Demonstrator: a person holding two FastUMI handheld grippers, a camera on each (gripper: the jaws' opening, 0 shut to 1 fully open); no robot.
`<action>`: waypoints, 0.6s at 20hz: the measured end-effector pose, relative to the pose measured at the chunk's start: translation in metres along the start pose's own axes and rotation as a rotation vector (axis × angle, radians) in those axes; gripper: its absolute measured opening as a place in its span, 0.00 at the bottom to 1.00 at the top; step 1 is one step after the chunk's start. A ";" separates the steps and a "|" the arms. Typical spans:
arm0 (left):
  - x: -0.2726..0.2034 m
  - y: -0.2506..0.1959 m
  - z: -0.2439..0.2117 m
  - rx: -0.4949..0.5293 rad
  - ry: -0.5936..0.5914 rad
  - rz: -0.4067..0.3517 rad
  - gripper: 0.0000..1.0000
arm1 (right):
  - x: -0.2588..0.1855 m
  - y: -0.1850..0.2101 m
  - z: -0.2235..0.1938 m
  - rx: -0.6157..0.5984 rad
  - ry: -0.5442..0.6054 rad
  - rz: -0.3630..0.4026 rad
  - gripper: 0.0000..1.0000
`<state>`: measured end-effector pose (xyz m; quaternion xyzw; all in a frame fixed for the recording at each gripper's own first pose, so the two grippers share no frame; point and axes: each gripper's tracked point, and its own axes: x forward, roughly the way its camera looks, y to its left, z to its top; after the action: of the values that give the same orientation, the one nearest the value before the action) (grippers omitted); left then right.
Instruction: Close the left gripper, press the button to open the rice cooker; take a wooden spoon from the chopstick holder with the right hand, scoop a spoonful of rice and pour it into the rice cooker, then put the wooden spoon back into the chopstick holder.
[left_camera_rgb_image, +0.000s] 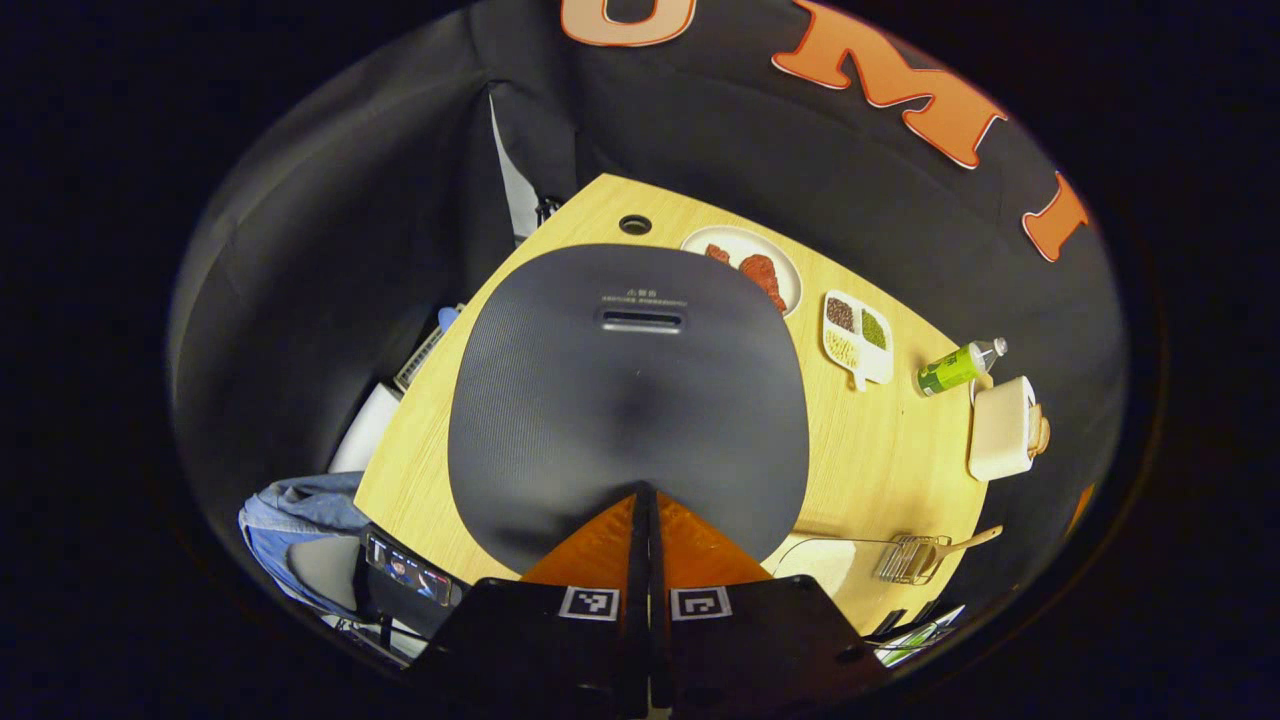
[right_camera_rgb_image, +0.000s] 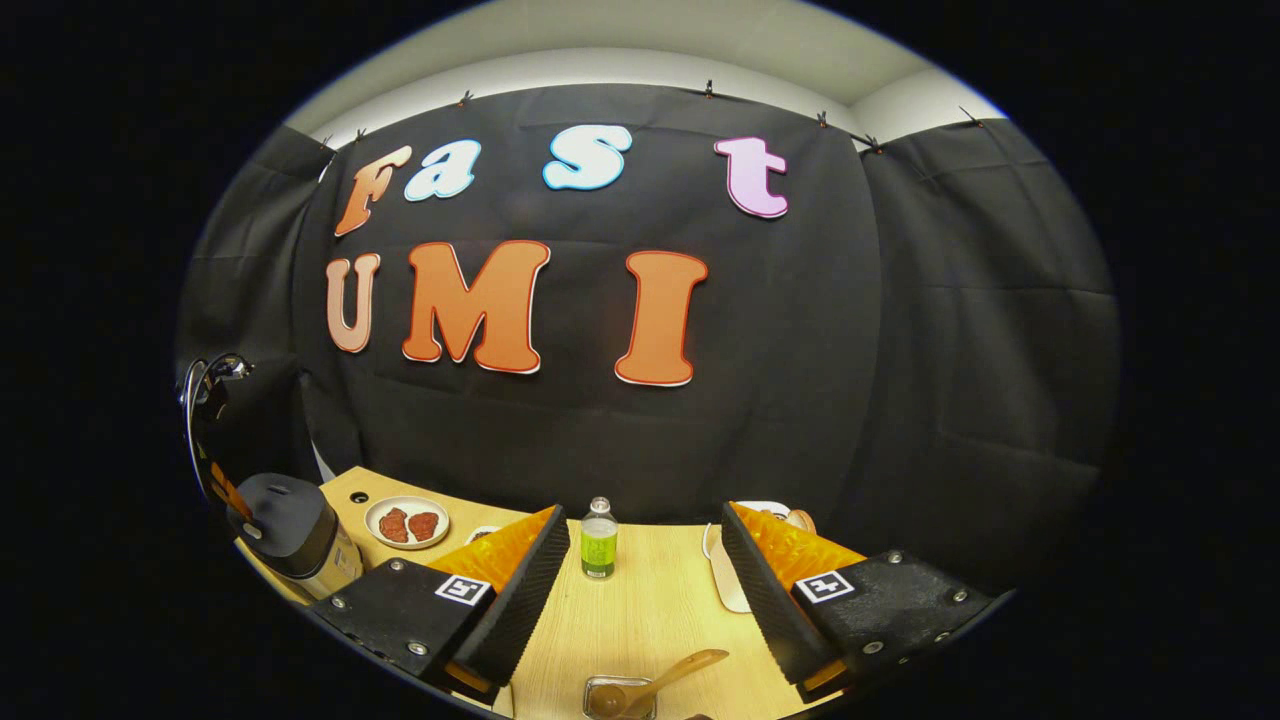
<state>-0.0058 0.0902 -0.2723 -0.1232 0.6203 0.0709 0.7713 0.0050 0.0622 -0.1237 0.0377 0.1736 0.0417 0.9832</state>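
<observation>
On the light wooden table (left_camera_rgb_image: 890, 450) we count one dark-lidded rice cooker (left_camera_rgb_image: 628, 400), lid down, left claw (left_camera_rgb_image: 643, 520) pinched together above it; one wooden spoon (right_camera_rgb_image: 660, 678) in metal chopstick holder (right_camera_rgb_image: 620, 697); right claw (right_camera_rgb_image: 645, 575) wide, empty.

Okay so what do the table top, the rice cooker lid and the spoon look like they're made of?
Table top: pale wood or a wood-look laminate, going by the fine straight grain; which one can't be told. Rice cooker lid: probably dark matte plastic, with a fine textured surface and a soft sheen. Spoon: looks like light unpainted wood, warm tan and dull, its bowl in a wire holder.
</observation>
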 end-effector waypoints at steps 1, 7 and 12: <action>0.001 0.003 -0.004 -0.004 0.022 0.006 0.02 | 0.001 0.000 -0.002 -0.001 0.007 -0.001 0.95; 0.005 0.004 -0.007 -0.054 0.024 0.033 0.06 | 0.002 0.013 -0.017 -0.014 0.047 0.026 0.95; 0.007 0.004 -0.006 -0.125 -0.058 0.102 0.06 | 0.003 0.029 -0.027 0.007 0.090 0.060 0.95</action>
<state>-0.0111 0.0926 -0.2805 -0.1373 0.5975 0.1522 0.7753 -0.0031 0.0927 -0.1474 0.0442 0.2165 0.0724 0.9726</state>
